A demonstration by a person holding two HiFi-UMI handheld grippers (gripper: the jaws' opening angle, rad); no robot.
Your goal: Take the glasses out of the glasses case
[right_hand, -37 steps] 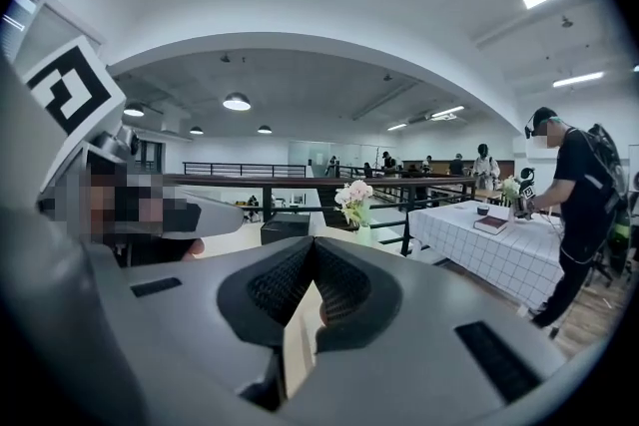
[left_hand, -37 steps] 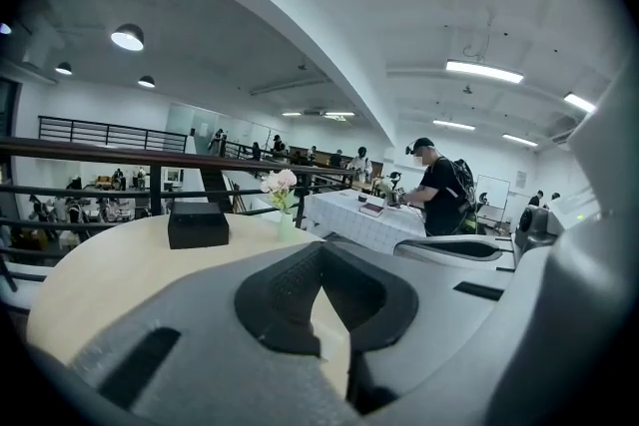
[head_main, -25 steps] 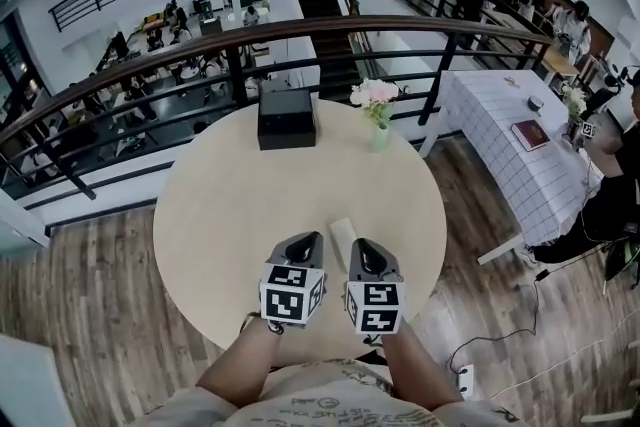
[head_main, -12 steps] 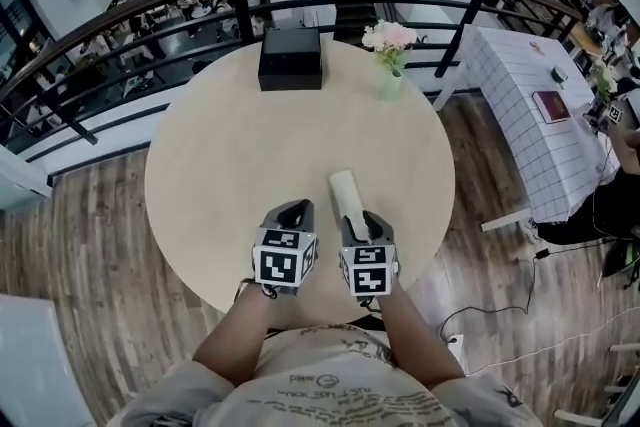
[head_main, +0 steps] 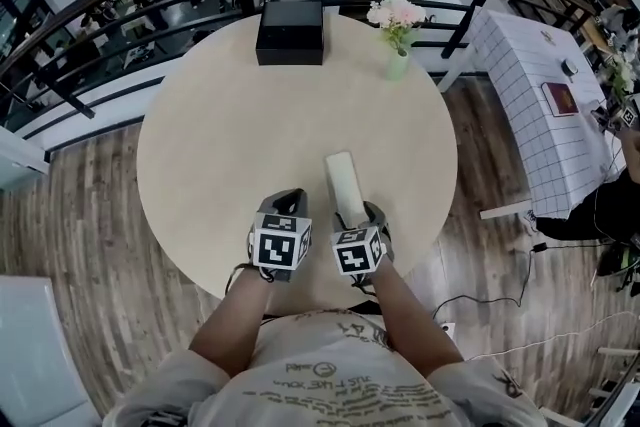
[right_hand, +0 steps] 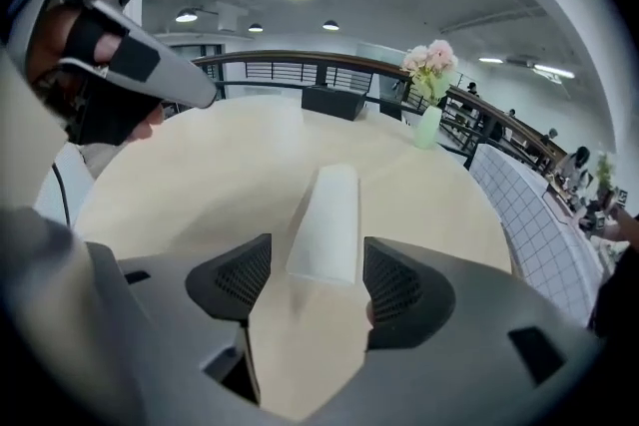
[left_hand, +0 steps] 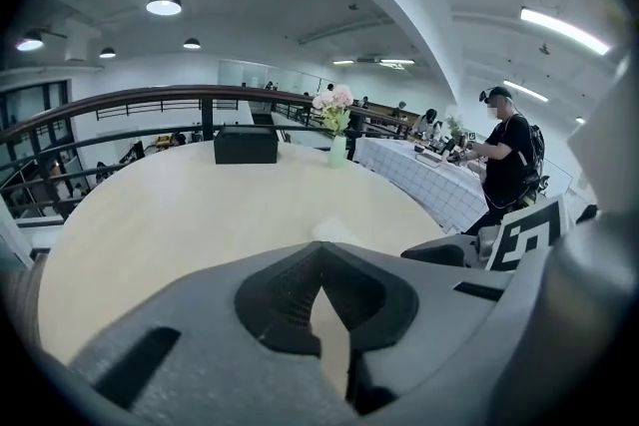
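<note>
Starting with the right gripper (right_hand: 318, 286): its jaws are spread wide with nothing pinched. The near end of the pale, off-white oblong glasses case (right_hand: 325, 214) sits right at their mouth, in the lower middle of the right gripper view. The case's long axis runs straight away from the jaws toward the upper middle of that frame, so it's lined up with the gripper rather than lying crossways. Whether that end is inside the gap or just ahead of the tips, I can't say, it's borderline.

On the left gripper (left_hand: 319, 266) the jaws are closed together on nothing, with just a sliver of table showing under where the pads meet. From there the case is only a pale bit peeking over the jaws, a little right of centre.

In the head view the case (head_main: 343, 185) lies flat on the round light-wood table (head_main: 210, 135), just below frame centre, with its long axis running up-down at a slight lean. The right gripper (head_main: 366, 215) is touching or just beside the case's near end. The left gripper (head_main: 284, 203) is near but apart, off to the left, so the right hand is the closer one.

The case looks closed and no glasses are showing, so I'd say the job isn't under way yet. My guess is one gripper pins the case across its short width while the other works the lid, and the left jaws would need to open first.

Further out, a black rectangular box (head_main: 290, 32) and a pale green vase of pink flowers (head_main: 397, 20) sit at the table's top edge, well apart from all this.
</note>
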